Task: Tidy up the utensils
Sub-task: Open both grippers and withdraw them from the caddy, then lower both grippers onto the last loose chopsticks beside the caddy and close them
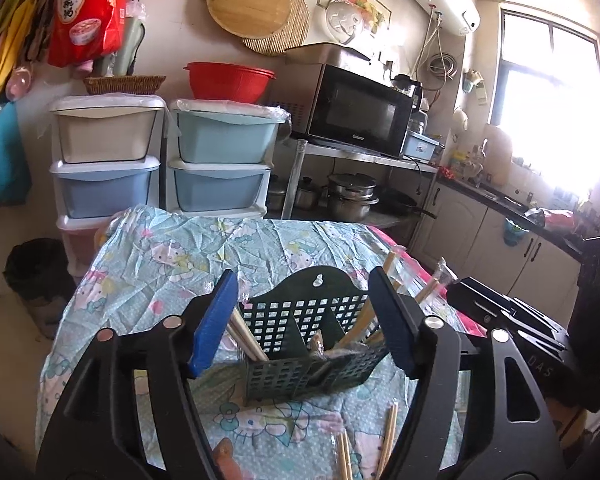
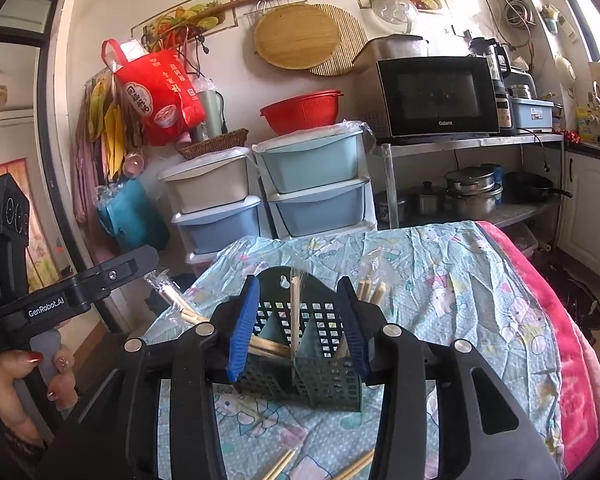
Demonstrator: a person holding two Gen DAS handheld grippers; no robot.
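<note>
Trash bin (image 1: pixel 36 268): dark, on the floor at the far left, beside the table.
Drawer units (image 1: pixel 108 152): 2 stacks of pale plastic drawers against the wall behind the table; a red bowl (image 1: pixel 228 80) sits on the right stack.
Table cloth (image 1: pixel 172 256): light blue cartoon print, wrinkled, covering the table.
Left gripper (image 1: pixel 303 320): jaws apart, blue pads clear of the holder on either side, nothing pinched.
Utensil holder (image 1: pixel 300 340): dark green lattice caddy with 3 compartments, upright on the cloth.
Chopsticks in holder (image 1: pixel 246 336): wooden pairs lean in the left and right compartments; a wrapped pair stands in the middle one in the right wrist view.
Loose chopsticks (image 1: pixel 387 436): lying on the cloth in front of the holder.
Right gripper (image 2: pixel 300 328): jaws partly apart, holding nothing, holder beyond them.
Microwave (image 2: pixel 439 98): black, on a metal shelf, right of the drawers.
</note>
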